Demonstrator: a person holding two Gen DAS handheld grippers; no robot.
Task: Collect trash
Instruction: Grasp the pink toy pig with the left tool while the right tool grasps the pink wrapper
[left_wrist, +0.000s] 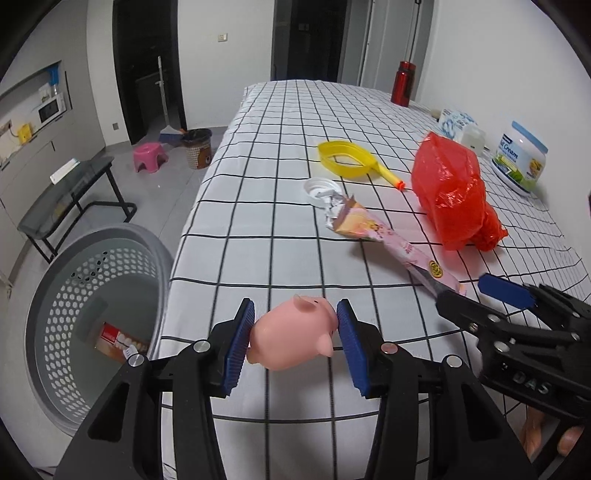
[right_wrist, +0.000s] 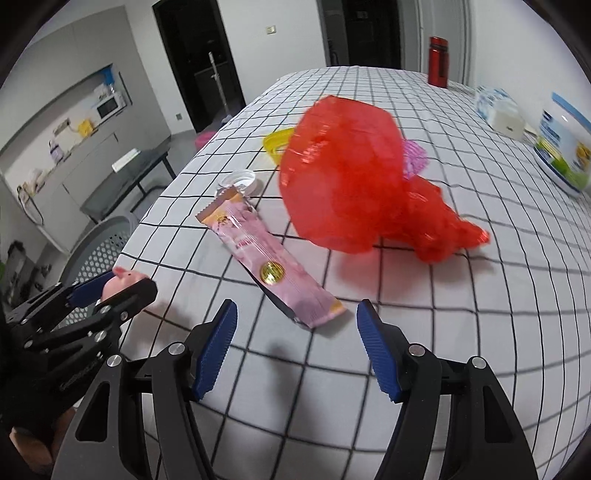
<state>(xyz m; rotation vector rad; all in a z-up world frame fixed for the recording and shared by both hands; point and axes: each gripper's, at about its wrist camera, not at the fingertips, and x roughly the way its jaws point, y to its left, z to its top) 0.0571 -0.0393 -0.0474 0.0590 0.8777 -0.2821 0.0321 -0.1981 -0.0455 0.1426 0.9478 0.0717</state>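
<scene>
My left gripper (left_wrist: 295, 325) is shut on a pink toy pig (left_wrist: 295, 334) and holds it above the table's left edge, beside a grey perforated bin (left_wrist: 96, 295) on the floor. The pig also shows in the right wrist view (right_wrist: 123, 278). My right gripper (right_wrist: 295, 325) is open and empty, just short of a long pink snack wrapper (right_wrist: 266, 258) lying on the checked tablecloth (right_wrist: 406, 332). A crumpled red plastic bag (right_wrist: 354, 177) lies behind the wrapper. A white lid (left_wrist: 319, 188) and crumpled foil (left_wrist: 332, 206) sit at the wrapper's far end.
A yellow scoop (left_wrist: 347, 158) lies further back. A white tub (left_wrist: 521, 158), a tissue pack (left_wrist: 456, 123) and a red bottle (left_wrist: 403, 83) stand along the right side. The bin holds a red-and-white box (left_wrist: 118, 341). A dark bench (left_wrist: 70, 199) stands on the floor to the left.
</scene>
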